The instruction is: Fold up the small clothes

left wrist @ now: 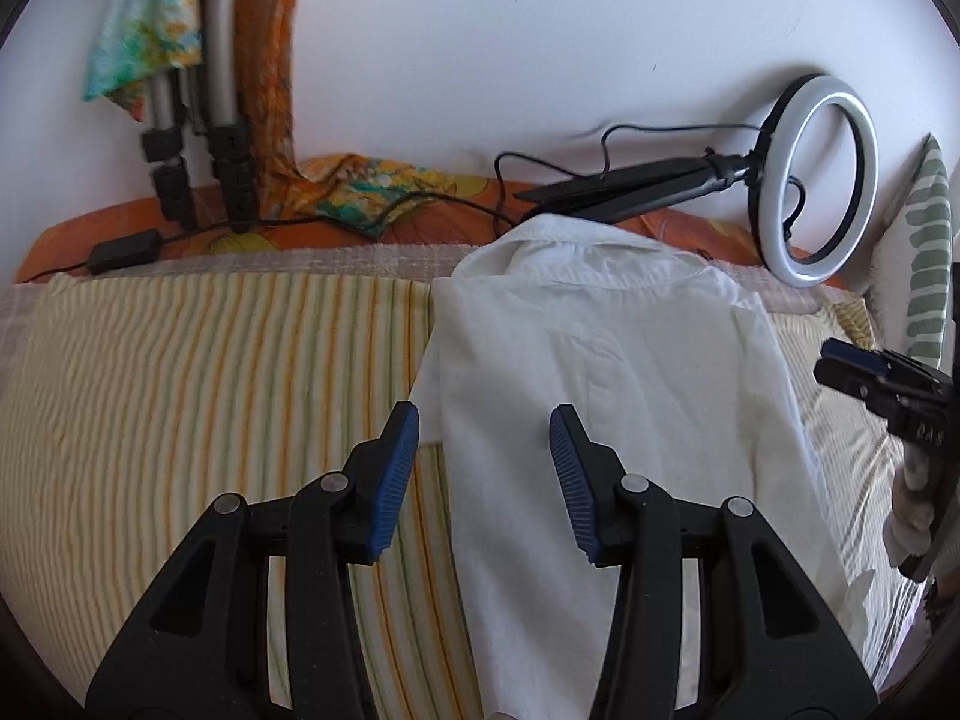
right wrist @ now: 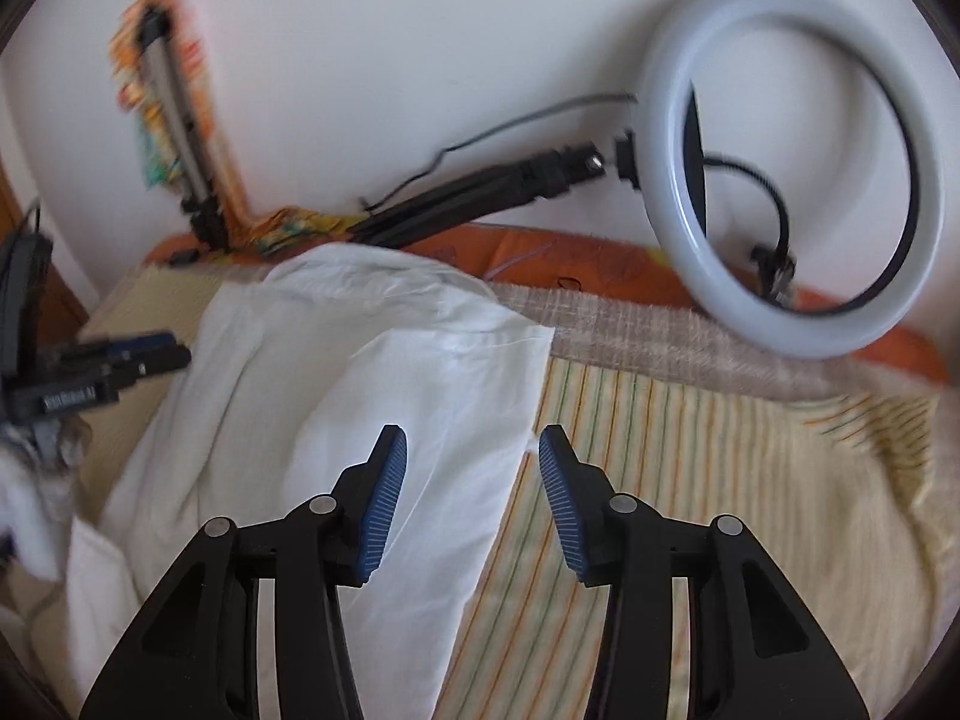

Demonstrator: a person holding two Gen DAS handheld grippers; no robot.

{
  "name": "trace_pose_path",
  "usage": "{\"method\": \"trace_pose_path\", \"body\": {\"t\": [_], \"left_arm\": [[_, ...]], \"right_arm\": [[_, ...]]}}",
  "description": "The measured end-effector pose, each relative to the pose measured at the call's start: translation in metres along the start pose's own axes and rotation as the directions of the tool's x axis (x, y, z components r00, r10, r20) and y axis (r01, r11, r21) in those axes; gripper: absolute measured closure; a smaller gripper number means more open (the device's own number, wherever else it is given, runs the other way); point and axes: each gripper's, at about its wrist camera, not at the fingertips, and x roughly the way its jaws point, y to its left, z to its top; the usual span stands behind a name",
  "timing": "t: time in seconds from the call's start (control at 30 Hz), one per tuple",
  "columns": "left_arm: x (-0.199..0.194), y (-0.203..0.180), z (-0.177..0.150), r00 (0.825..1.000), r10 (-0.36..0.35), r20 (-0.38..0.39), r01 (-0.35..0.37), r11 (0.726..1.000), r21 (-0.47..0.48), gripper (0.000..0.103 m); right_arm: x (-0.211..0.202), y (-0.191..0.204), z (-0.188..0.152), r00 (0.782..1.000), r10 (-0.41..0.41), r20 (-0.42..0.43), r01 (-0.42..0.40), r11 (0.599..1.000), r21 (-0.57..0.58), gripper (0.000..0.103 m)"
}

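White shirt (left wrist: pixel 600 372) lies flat on a striped sheet (left wrist: pixel 210 372) that covers the bed, its collar turned toward the wall and its side parts already folded in, so it forms a long narrow shape. No box, basket or other container shows in either view; the bed alone bears the clothing.

In the left wrist view the left gripper (left wrist: pixel 485 426) hangs above the shirt's left edge with its blue-padded jaws partly apart and nothing between them; one pad stands over the sheet, the other over the white cloth. At the right edge of that view the right gripper (left wrist: pixel 864 372) shows, held in a gloved hand (left wrist: pixel 912 504).

In the right wrist view the right gripper (right wrist: pixel 473 450) hangs over the shirt's right edge (right wrist: pixel 528 414), its jaws also partly apart and empty, one pad over the cloth and one over the striped sheet. The left gripper (right wrist: pixel 120 354) appears at the left edge of this view, near the shirt's far side.

Against the wall behind the collar a ring light (left wrist: pixel 822 180) lies tipped on its black stand (left wrist: pixel 630 186), with a cable (left wrist: pixel 600 138) trailing from it. Further left, tripod legs (left wrist: pixel 198 138) stand beside a patterned orange cloth (left wrist: pixel 270 60), and a black power adapter (left wrist: pixel 126 252) rests on the orange bed edge.
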Motion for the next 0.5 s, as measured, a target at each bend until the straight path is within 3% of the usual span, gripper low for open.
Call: {"method": "trace_pose_path", "body": {"t": [0.23,0.5], "left_arm": [[0.028,0.012,0.015,1.000,-0.002,-0.022,0.001,0.999,-0.049,0.056],[0.049,-0.009,0.035,0.997,0.062,-0.038,-0.059,0.995,0.079,0.056]], "right_arm": [[0.033,-0.025,0.011,0.997,0.064,-0.042,-0.059,0.992,0.110,0.058],[0.058,-0.015,0.019,0.997,0.059,-0.049,-0.054,0.994,0.097,0.058]]}}
